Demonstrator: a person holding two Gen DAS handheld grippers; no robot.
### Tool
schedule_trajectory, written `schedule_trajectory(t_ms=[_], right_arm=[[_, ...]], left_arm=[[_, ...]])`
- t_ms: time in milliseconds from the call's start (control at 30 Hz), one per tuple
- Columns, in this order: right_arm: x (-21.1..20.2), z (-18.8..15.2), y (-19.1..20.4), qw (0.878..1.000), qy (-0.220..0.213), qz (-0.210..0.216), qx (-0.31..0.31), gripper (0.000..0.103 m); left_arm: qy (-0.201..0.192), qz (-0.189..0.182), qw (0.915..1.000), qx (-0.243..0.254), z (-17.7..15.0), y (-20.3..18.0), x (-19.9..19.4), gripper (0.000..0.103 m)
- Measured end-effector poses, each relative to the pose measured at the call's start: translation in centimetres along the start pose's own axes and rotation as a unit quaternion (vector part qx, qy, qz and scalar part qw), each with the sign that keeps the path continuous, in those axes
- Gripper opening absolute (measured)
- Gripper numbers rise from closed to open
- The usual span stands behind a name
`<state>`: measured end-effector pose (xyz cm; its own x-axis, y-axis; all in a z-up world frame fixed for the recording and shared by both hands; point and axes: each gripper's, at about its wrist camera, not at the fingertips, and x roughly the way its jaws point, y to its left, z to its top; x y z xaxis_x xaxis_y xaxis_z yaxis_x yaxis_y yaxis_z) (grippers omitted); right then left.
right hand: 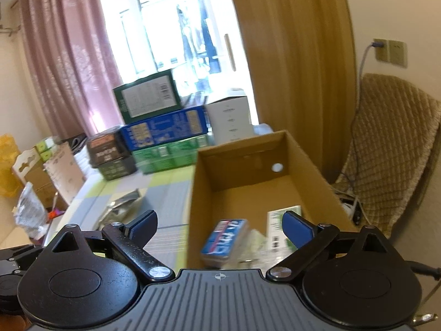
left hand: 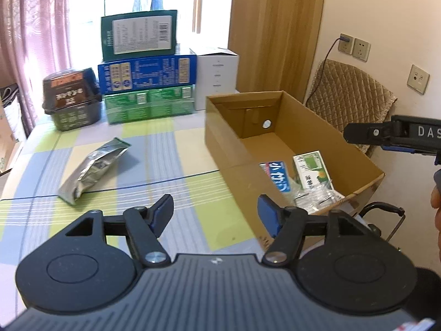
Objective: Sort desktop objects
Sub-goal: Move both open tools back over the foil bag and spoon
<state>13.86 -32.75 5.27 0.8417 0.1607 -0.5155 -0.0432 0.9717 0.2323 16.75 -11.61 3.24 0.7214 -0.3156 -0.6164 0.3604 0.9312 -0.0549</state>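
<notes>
Cardboard box (left hand: pixel 358 153): blue pack (left hand: pixel 276 176), print unreadable; "DAS" on right hand-held gripper (left hand: pixel 391 134).

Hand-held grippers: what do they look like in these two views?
Both hand-held grippers, left and right, are black, with two round discs flanking a grey ribbed plate, silver pivot screws and blue pads on the fingers. The right one's side shows white letters "DAS".
</notes>
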Motion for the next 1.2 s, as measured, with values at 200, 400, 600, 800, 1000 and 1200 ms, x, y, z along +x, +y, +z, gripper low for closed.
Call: schedule_trajectory(t_ms=[200, 400, 600, 800, 1000, 1200], right_arm=[[0.2, -0.4, 3.5, 0.999, 0.005, 0.026, -0.026, 0.097], [1.8, -1.2, 6.8, 0.998, 0.019, 0.049, -0.045, 0.097], [4.1, -1.8, 9.7, 0.995, 0.036, 0.070, -0.063, 0.098], [7.7, -2.1, 12.2, 0.991, 0.063, 0.086, -0.079, 0.098], [13.1, -1.6, 13.4, 0.985, 0.115, 0.103, -0.072, 0.098], [19.1, -1.1, 13.8, 0.981, 0.153, 0.100, -0.069, 0.098]], left_arm=[[-0.006, 0.024, 0.9997, -0.003, -0.8, 2.8, -2.3, 0.075], [0.003, 0.053, 0.9986, -0.001, -2.1, 6.6, -3.7, 0.082], [0.016, 0.083, 0.9964, -0.004, -3.0, 10.8, -3.7, 0.089], [0.034, 0.101, 0.9942, 0.016, -3.5, 14.3, -2.1, 0.092], [0.054, 0.087, 0.9941, 0.035, -2.3, 17.8, 0.6, 0.098], [0.077, 0.083, 0.9915, 0.064, -0.1, 20.6, 4.8, 0.099]])
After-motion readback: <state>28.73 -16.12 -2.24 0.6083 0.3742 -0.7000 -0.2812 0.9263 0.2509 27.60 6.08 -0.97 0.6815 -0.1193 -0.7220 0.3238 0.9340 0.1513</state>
